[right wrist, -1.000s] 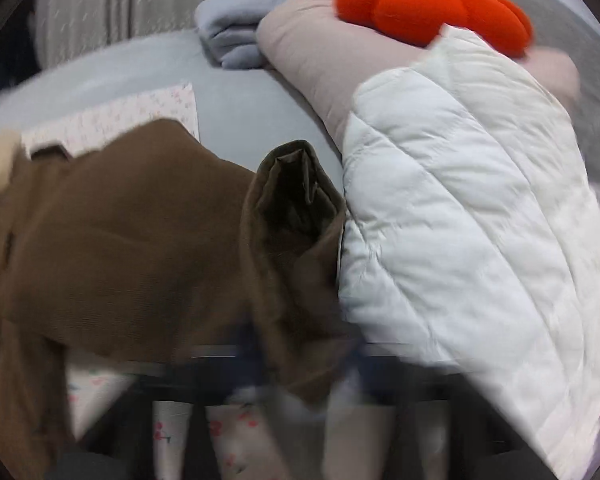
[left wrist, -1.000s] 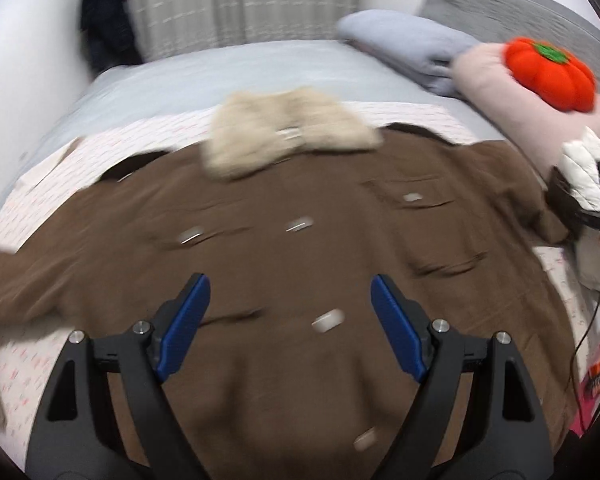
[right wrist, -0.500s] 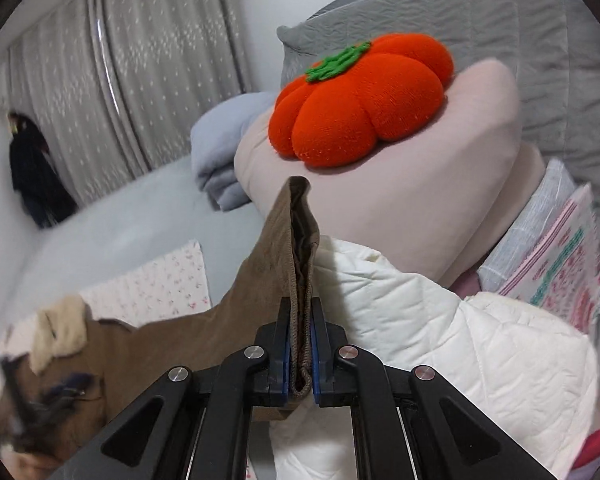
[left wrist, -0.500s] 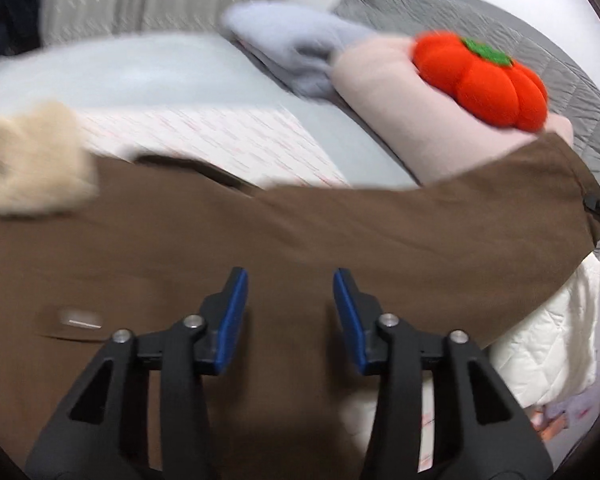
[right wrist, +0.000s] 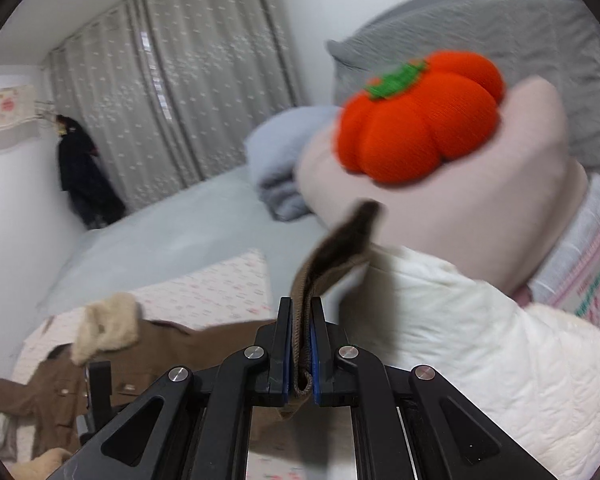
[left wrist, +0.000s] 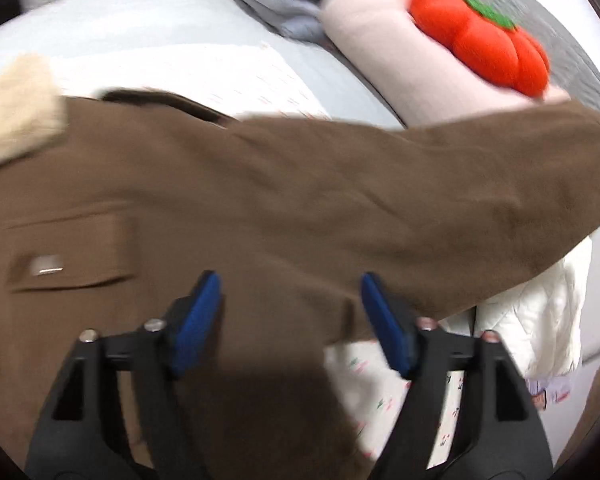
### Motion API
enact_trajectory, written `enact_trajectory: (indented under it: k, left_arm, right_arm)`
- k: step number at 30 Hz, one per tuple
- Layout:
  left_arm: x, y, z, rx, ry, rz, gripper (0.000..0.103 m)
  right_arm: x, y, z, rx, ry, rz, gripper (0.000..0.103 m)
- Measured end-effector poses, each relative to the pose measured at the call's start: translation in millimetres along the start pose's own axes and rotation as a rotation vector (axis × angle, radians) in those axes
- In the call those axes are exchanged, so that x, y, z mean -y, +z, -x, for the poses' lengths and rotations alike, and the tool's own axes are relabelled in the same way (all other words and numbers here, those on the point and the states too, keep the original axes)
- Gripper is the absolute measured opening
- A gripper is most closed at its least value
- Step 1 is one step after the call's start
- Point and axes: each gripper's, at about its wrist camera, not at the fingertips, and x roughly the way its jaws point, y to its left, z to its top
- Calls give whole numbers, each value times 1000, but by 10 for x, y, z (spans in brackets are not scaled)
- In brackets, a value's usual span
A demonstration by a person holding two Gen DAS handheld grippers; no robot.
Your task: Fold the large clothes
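The brown coat (left wrist: 228,208) lies spread across the bed (right wrist: 160,252), its cream fleece collar (left wrist: 16,112) toward the far edge. Its right sleeve (left wrist: 440,184) is now lifted off the mattress and stretched out toward the pillows at the head of the bed. The right hand-held gripper (right wrist: 300,344) is clamped on the cuff (right wrist: 332,256), which stands up between its closed pads. A second ago that sleeve lay crumpled against the white quilted jacket (right wrist: 480,352); now it is pulled straight, so the first fold, bringing the sleeve in over the coat body, looks ready to begin.

The left hand-held gripper (left wrist: 292,316) hovers over the coat near the armpit seam with its blue pads wide apart, holding nothing. Half a second ago its jaws were much narrower, and a second ago it was over the middle of the coat front; it has shifted toward the sleeve side. The left view is blurred, so both are likely in motion.

The orange pumpkin cushion (right wrist: 416,116) sits on the pink pillow (right wrist: 500,200), well clear of the sleeve's path.
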Motion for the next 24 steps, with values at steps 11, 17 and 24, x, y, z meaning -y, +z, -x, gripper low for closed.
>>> enact_trajectory:
  k: [11, 17, 24]
  left_arm:
    - [-1254, -293, 1419, 92, 219, 68, 84]
    - [-2051, -549, 1776, 121, 305, 156, 85]
    - [-2742, -867, 1991, 158, 294, 280, 85]
  right_arm:
    - [-1469, 197, 41, 2, 176, 132, 7]
    - [-2430, 12, -216, -60, 284, 195, 7]
    - [-3552, -582, -726, -186, 416, 270, 8]
